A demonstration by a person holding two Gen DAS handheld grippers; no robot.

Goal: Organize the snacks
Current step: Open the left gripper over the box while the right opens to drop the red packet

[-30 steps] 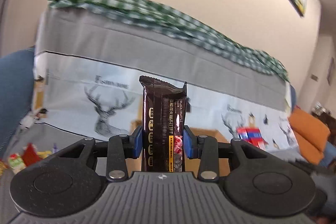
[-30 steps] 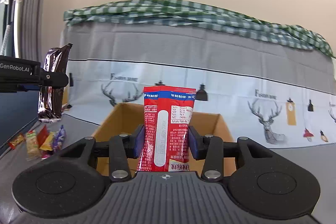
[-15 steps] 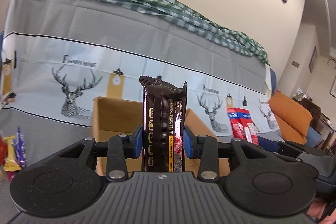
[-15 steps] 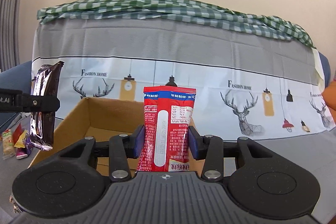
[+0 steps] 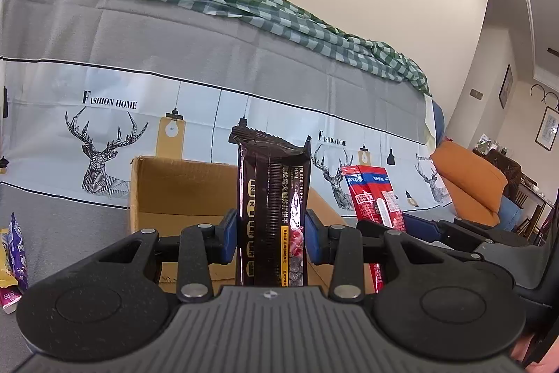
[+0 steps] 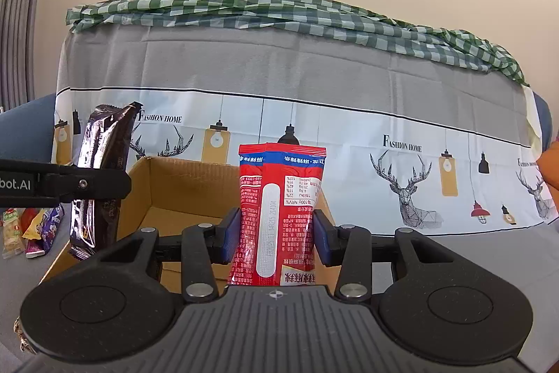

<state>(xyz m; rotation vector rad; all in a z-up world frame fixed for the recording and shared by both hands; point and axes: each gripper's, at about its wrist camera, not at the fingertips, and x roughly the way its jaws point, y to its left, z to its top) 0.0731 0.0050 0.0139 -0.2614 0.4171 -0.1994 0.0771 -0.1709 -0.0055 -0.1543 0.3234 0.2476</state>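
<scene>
1. At the lower centre of the left wrist view, the left gripper [image 5: 271, 233] clamps an upright dark brown foil snack bar [image 5: 270, 215] between its blue pads.
2. In the right wrist view, the right gripper [image 6: 276, 235] pinches a tall red plastic snack packet [image 6: 279, 215] the same way.
3. Just behind both stands an open brown cardboard box [image 6: 181, 187].
4. At far left, small colourful snack packets [image 6: 31, 226] lie on the grey cloth.
5. Behind rises a grey deer-print sofa cover [image 5: 104, 135], a green checked cloth [image 6: 279, 6] on top.

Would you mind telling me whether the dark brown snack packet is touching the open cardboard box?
Apart. The right wrist view shows the dark brown snack packet hanging clear above the cardboard box wall.
</scene>
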